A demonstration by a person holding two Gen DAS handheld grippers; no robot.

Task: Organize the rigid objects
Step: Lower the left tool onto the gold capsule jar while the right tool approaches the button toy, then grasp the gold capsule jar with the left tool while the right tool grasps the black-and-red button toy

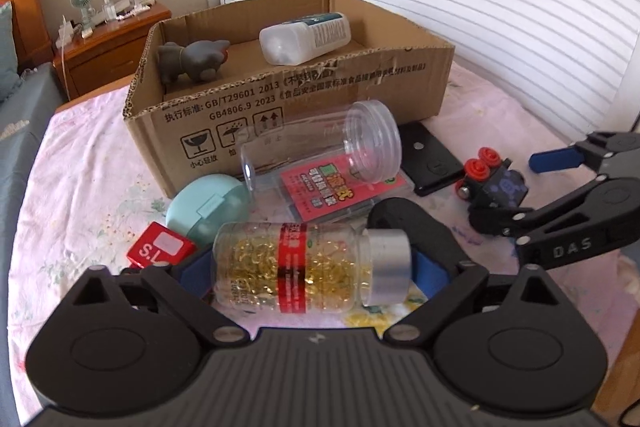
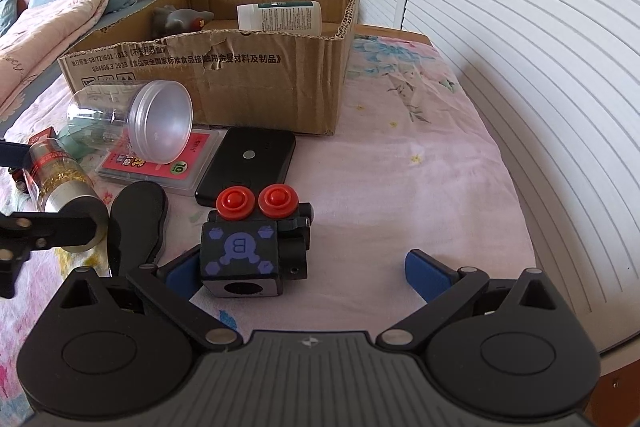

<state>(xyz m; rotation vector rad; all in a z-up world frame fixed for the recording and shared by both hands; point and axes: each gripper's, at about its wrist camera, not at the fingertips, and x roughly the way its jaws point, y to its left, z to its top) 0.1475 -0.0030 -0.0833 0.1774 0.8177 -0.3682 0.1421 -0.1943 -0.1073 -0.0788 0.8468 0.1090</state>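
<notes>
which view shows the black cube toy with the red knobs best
The right wrist view: the black cube toy sits close and central, showing its purple B emblem, both red knobs and the hole below, beside the open right gripper. The left wrist view shows it small and far right, partly hidden by that gripper.

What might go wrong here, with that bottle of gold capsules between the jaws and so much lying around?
The capsule bottle is round and lies crosswise between the left gripper pads; it might roll or slip out. Lifting it toward the cardboard box could bump the clear jar, propped tilted on the card case.
</notes>
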